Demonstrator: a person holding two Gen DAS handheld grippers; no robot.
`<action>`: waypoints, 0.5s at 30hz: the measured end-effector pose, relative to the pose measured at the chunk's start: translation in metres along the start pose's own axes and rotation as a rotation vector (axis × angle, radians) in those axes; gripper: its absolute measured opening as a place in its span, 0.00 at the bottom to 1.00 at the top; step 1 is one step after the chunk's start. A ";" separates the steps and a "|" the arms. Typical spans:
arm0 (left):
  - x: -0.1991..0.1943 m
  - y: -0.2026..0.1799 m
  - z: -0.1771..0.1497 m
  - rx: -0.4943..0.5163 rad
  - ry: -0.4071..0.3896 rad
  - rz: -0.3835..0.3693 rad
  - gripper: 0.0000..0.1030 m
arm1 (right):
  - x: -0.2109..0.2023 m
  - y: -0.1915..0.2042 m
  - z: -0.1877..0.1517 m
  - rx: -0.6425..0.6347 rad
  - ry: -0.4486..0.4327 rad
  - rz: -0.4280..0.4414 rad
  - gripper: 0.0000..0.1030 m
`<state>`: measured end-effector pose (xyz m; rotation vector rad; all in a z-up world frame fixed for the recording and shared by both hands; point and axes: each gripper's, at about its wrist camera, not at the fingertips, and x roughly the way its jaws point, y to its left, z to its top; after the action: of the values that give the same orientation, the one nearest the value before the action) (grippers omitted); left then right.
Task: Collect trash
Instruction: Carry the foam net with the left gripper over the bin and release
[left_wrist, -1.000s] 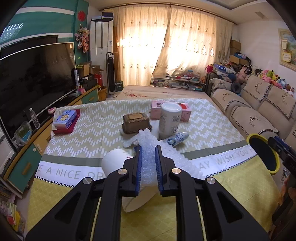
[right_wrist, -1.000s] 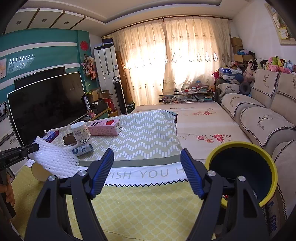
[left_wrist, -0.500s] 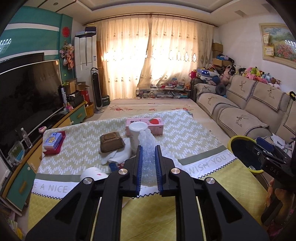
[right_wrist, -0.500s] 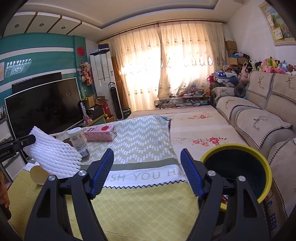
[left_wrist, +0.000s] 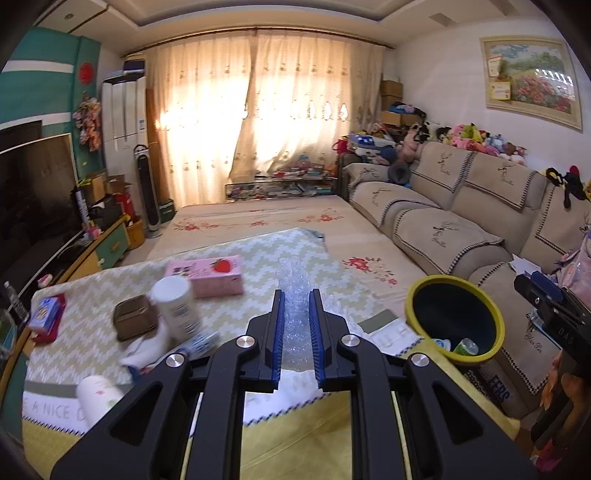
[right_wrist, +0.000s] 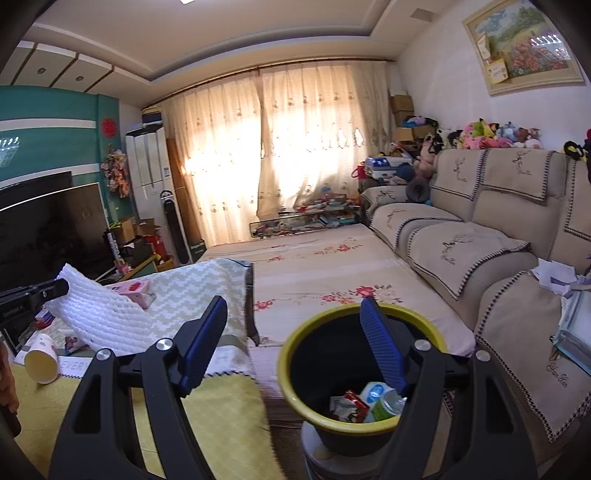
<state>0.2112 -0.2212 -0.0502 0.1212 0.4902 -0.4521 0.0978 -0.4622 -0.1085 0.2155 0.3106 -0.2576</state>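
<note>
My left gripper (left_wrist: 295, 314) is shut on a white foam net wrap (left_wrist: 293, 295) and holds it in the air above the table's right end. The same wrap (right_wrist: 99, 314) hangs from that gripper at the left of the right wrist view. A black bin with a yellow rim (left_wrist: 454, 321) stands on the floor to the right, with some trash inside (right_wrist: 365, 402). My right gripper (right_wrist: 295, 332) is open and empty, just above and in front of the bin (right_wrist: 295, 354).
On the table's patterned cloth (left_wrist: 258, 251) lie a pink tissue box (left_wrist: 207, 275), a white canister (left_wrist: 173, 308), a brown box (left_wrist: 133, 321), a paper cup (left_wrist: 96, 395) and a small tube. A sofa (left_wrist: 461, 221) runs along the right. A TV (left_wrist: 33, 192) stands at the left.
My left gripper has carried the foam wrap up and to the right, away from the table items toward the bin. My right gripper has moved closer above the bin.
</note>
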 end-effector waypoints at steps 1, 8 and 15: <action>0.006 -0.008 0.003 0.010 0.001 -0.013 0.13 | 0.000 -0.006 -0.001 0.005 0.001 -0.011 0.68; 0.051 -0.068 0.022 0.079 0.031 -0.128 0.13 | -0.002 -0.049 -0.005 0.048 0.009 -0.087 0.68; 0.105 -0.147 0.033 0.183 0.066 -0.238 0.14 | -0.005 -0.087 -0.009 0.087 0.010 -0.156 0.68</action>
<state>0.2424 -0.4012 -0.0726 0.2564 0.5302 -0.7277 0.0661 -0.5413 -0.1301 0.2791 0.3265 -0.4246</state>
